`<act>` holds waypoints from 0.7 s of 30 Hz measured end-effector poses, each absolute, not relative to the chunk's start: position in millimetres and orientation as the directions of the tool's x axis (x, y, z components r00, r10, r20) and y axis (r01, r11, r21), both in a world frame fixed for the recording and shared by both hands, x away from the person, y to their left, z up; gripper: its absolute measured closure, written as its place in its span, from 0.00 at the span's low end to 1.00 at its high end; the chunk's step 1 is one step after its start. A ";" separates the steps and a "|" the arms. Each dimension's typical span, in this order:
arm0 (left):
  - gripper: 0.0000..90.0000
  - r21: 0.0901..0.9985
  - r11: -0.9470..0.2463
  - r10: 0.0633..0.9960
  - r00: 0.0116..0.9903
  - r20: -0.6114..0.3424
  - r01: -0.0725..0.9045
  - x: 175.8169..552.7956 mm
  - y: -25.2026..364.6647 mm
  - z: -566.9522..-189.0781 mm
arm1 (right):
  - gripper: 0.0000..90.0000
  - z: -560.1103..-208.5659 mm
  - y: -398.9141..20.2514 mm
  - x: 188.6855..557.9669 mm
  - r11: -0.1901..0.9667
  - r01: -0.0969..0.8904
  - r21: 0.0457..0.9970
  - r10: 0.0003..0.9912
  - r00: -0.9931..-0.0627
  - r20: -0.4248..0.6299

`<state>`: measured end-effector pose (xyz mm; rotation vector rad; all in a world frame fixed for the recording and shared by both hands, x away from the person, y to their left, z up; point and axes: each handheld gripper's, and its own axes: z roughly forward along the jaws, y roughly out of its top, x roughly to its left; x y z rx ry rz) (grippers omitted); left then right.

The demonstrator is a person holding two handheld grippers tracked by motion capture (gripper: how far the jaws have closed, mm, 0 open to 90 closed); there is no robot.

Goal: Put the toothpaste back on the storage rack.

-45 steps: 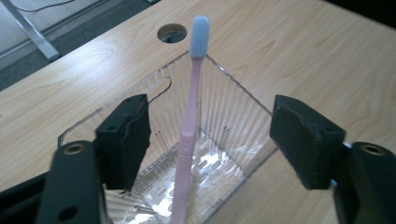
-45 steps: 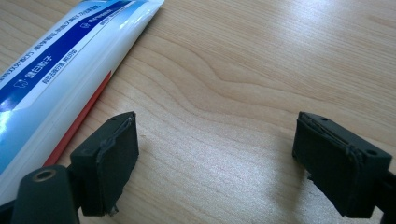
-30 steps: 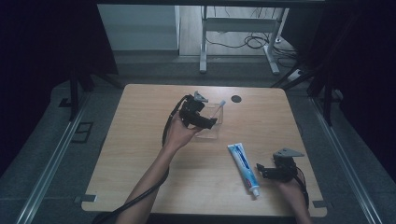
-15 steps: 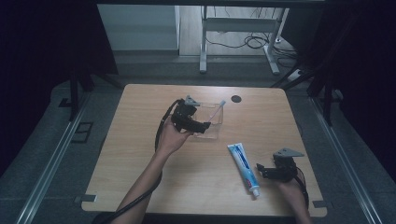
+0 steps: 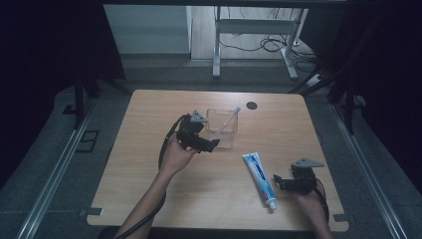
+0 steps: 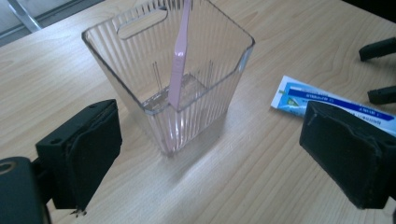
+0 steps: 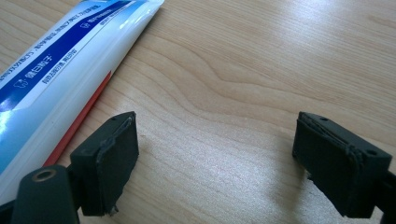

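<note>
A clear ribbed cup (image 5: 221,128) (image 6: 187,93) stands upright at the table's middle back. A pink toothbrush (image 5: 230,119) (image 6: 177,70) leans inside it, free of any grip. My left gripper (image 5: 213,145) (image 6: 210,154) sits just near-left of the cup; its jaws have just been opening and stand open, with the cup ahead of the gap and no pad touching it. A blue-and-white toothpaste tube (image 5: 259,177) (image 7: 51,79) lies flat at the front right. My right gripper (image 5: 277,181) (image 7: 224,158) rests open just right of the tube, over bare wood.
A small black round spot (image 5: 252,105) marks the table's far side. The wooden table (image 5: 149,199) ends close behind the right hand. Beyond the far edge stand a metal desk frame (image 5: 216,45) and floor cables (image 5: 263,45). The right gripper's jaws (image 6: 378,70) reach into the left gripper view.
The left gripper has drawn back from over the cup toward the near left and a little lower. The toothbrush stays leaning in the cup. The right gripper has kept still.
</note>
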<state>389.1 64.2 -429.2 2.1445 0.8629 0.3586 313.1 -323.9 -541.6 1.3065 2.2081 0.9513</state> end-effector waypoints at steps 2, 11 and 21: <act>0.07 0.753 -0.467 0.683 0.730 -0.025 0.463 386.0 66.7 -431.7 | 0.16 -541.6 -323.9 313.1 0.331 0.602 0.727 0.876 -0.481 0.000; 0.06 0.738 -0.483 0.687 0.726 -0.014 0.471 374.4 78.6 -450.6 | 0.16 -541.6 -323.9 313.1 0.330 0.603 0.727 0.877 -0.481 0.001; 0.03 0.736 -0.463 0.705 0.709 -0.032 0.493 360.4 95.3 -476.0 | 0.16 -541.7 -324.1 313.2 0.332 0.601 0.727 0.876 -0.483 0.000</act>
